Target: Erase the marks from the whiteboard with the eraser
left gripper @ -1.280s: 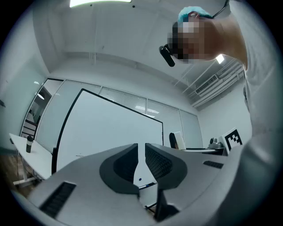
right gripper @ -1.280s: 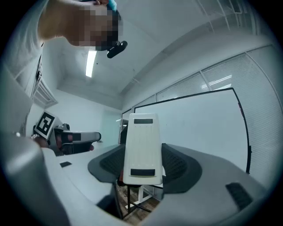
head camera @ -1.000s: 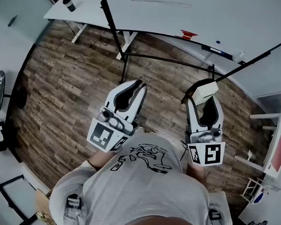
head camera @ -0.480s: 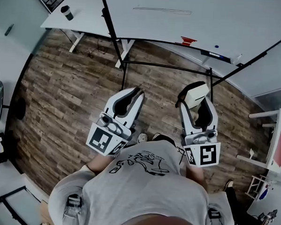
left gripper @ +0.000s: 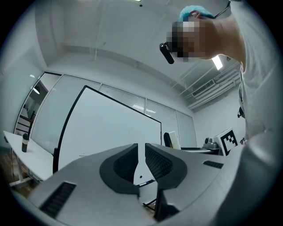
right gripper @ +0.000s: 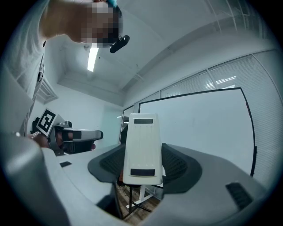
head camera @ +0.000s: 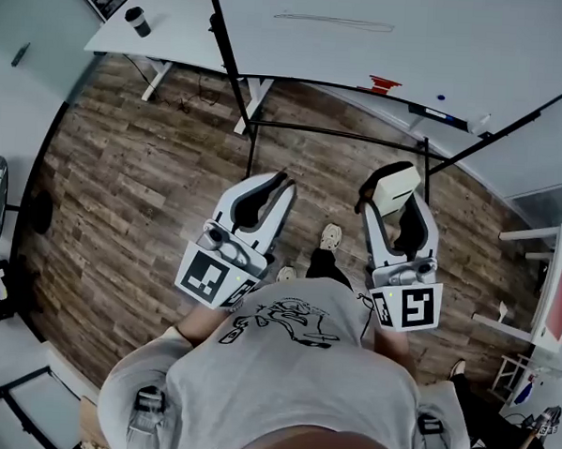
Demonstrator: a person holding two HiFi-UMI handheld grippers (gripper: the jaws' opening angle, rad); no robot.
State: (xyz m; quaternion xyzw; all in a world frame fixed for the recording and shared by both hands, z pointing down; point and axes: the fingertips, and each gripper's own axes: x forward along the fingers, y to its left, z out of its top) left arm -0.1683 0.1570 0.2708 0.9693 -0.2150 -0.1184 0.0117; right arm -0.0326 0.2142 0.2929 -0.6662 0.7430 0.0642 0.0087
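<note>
One eraser, one mark far ahead

Right tool is clamped on the eraser, held upright; left tool has its jaws almost together, empty; the whiteboard stands far off; its faint mark runs left-right, far and slightly left of the eraser.

Eraser — cream with two dark bars. Whiteboard — white, black-framed, faint grey line. Floor: brown wood planks. Shirt: grey, black print.
</note>
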